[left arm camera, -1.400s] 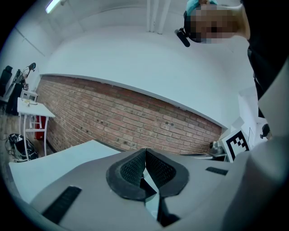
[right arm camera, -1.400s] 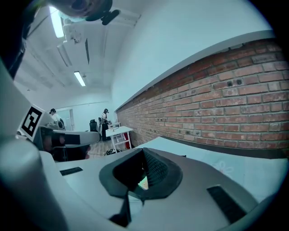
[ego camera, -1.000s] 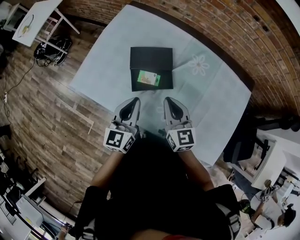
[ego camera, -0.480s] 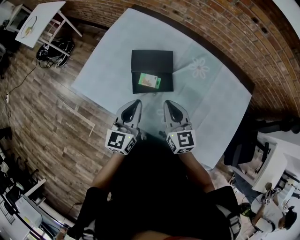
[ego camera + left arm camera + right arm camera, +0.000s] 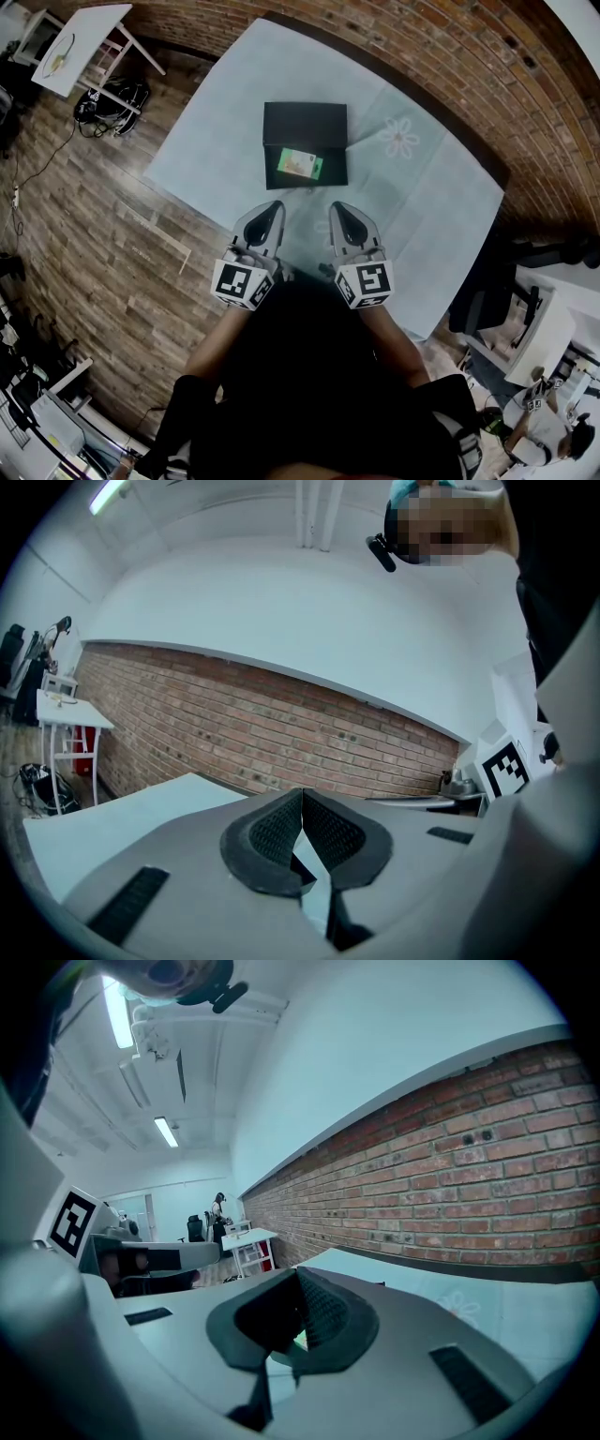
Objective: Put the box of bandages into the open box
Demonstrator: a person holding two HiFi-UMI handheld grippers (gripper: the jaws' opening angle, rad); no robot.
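Note:
A green box of bandages [image 5: 299,165] lies inside the open black box [image 5: 305,120] on the pale blue table cloth [image 5: 206,122], in the near half of that box. My left gripper [image 5: 273,205] and right gripper [image 5: 335,206] hover side by side near the table's front edge, a short way from the black box. Both have their jaws shut with nothing between them; in the left gripper view the dark pads [image 5: 328,832] meet at their tips, and in the right gripper view the pads [image 5: 323,1314] touch too. A sliver of green shows beneath the right jaws.
A flower print [image 5: 400,137] marks the cloth right of the black box. A brick wall [image 5: 450,56] runs behind the table. A white side table [image 5: 80,37] stands at far left on the wood floor, and a dark chair [image 5: 487,281] sits by the table's right corner.

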